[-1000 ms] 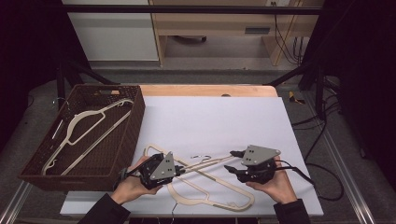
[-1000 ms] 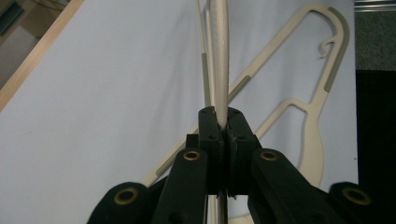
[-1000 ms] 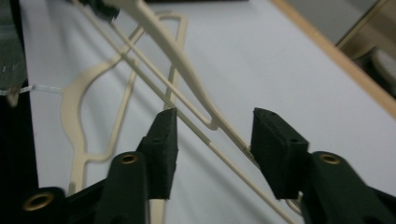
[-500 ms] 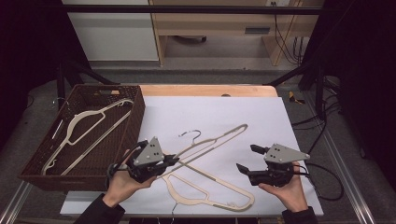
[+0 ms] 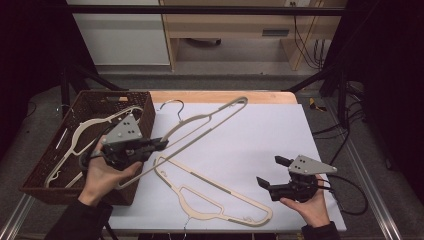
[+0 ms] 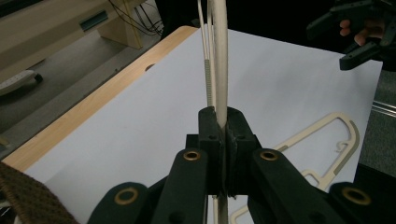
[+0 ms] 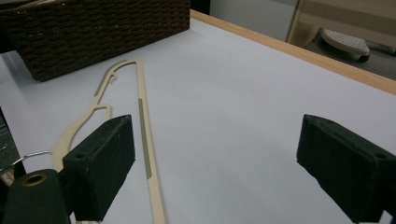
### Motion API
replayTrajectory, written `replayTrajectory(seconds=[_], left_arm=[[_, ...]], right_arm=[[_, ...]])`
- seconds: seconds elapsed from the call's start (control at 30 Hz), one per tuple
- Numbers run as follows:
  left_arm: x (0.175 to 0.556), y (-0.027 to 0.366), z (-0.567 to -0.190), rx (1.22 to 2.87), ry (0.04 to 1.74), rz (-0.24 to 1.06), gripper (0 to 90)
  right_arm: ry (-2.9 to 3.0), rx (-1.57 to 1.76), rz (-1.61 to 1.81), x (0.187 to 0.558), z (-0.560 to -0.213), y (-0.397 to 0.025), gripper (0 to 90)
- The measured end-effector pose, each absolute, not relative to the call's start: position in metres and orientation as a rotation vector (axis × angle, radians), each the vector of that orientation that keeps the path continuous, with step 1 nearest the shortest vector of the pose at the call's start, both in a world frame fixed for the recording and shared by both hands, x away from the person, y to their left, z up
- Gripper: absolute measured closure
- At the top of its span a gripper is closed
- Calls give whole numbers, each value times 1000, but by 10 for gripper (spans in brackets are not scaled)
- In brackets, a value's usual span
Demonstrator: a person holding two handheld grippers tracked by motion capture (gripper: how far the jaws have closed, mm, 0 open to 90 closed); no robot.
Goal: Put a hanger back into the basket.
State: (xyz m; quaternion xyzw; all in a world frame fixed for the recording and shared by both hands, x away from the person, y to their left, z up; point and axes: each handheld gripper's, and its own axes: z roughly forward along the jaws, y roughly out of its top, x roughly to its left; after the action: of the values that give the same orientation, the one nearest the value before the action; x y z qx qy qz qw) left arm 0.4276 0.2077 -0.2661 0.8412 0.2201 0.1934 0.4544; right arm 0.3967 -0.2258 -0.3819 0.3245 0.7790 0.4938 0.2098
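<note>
My left gripper (image 5: 163, 145) is shut on the lower bar of a cream hanger (image 5: 210, 122) with a metal hook, holding it tilted above the table beside the wicker basket (image 5: 60, 192). In the left gripper view the jaws pinch the hanger's thin bar (image 6: 219, 56) edge-on. A second cream hanger (image 5: 215, 192) lies flat on the white table, between the two hands. My right gripper (image 5: 271, 171) hovers open at the front right, with nothing between its fingers. In the right gripper view the flat hanger (image 7: 142, 121) runs past the left jaw.
The brown basket (image 7: 93, 28) stands at the table's left edge with another cream hanger (image 5: 75, 137) lying inside. A white sheet (image 5: 260, 135) covers the table, with a wooden strip (image 5: 220, 96) along its far edge. Cables trail at the right.
The left gripper has lifted its hanger and carried it left toward the basket. The right gripper has drawn back to the right, open, away from the hangers.
</note>
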Motion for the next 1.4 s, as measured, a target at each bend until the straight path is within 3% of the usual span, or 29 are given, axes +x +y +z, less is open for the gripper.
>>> replayTrajectory(seconds=[0.57, 1.4], left_arm=[[464, 298, -252, 2064, 708, 591, 867], [490, 412, -295, 2015, 946, 586, 866]], right_arm=[[2161, 943, 1346, 399, -388, -227, 86], [2177, 936, 1310, 402, -393, -223, 81]])
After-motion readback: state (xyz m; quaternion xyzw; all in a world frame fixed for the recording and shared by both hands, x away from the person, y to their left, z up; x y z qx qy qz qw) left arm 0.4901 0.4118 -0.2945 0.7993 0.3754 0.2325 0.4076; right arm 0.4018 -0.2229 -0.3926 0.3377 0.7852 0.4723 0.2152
